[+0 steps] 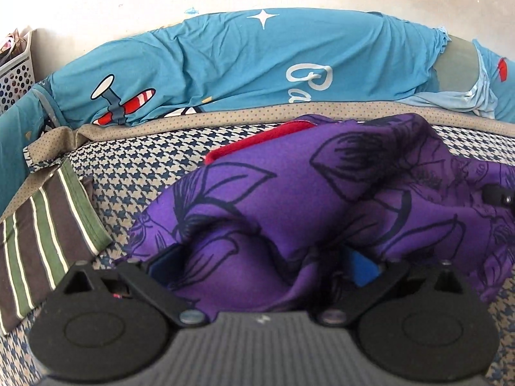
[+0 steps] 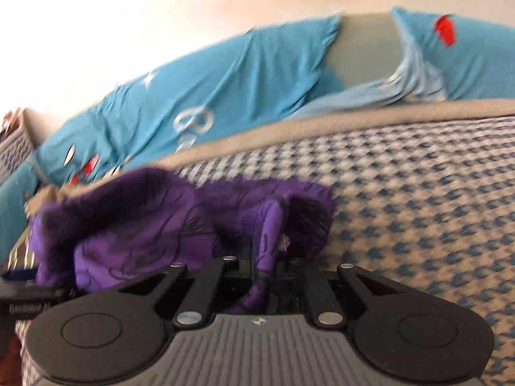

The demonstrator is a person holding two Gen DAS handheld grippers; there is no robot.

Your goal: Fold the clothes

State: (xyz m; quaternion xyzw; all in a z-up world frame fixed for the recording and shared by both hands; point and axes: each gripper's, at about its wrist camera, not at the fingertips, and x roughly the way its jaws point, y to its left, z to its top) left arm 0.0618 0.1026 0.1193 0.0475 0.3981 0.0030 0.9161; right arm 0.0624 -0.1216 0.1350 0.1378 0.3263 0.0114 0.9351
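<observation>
Purple floral garment [image 1: 322, 193] is lying bunched on the houndstooth bedspread [image 2: 418, 209] — the right gripper [image 2: 265, 270] is pinching a fold of it, the left gripper [image 1: 257, 257] is spreading wide around the cloth — striped fabric [image 1: 42, 241] is sitting beside it, blue pillows [image 1: 225, 61] behind.

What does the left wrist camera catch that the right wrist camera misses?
Only the left view shows the striped folded cloth, the red trim on the purple garment, and the toy-plane print. Only the right view shows the right tool pinching a strip of that garment, plus open checked bedcover. Both show the blue pillow and the wall.
</observation>
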